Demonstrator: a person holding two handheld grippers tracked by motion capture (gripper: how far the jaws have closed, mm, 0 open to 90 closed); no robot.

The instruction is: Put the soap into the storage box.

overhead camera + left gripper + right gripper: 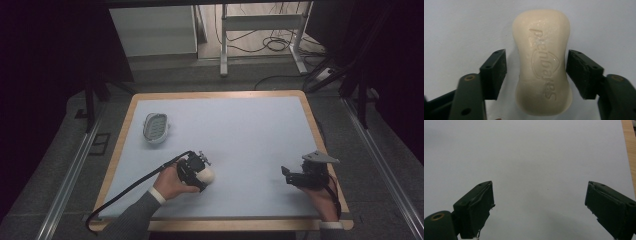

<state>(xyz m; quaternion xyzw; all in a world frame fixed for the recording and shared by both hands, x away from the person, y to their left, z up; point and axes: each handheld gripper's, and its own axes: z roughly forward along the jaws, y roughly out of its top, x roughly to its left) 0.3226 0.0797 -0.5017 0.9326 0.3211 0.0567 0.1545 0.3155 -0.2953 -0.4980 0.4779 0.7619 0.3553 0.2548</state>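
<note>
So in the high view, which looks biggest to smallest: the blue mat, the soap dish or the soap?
1. Blue mat, biggest by far.
2. Soap dish.
3. Soap, but the left gripper hides part of it, so the last two are unsure.

A: What is the thing in hand?

B: A soap bar [542, 62], cream-white, rounded at both ends and slightly narrowed at the waist, with a brand word pressed into its top face.

A: How does it lie?

B: Flat on the pale blue mat, lettered face up. In the left gripper view it runs lengthwise from near the top of the frame to near the bottom, at the centre. In the high view the soap bar [206, 175] shows as a small pale lump, lower centre-left of the frame.

A: Any damage?

B: None visible; the surface looks smooth, slightly glossy.
</note>
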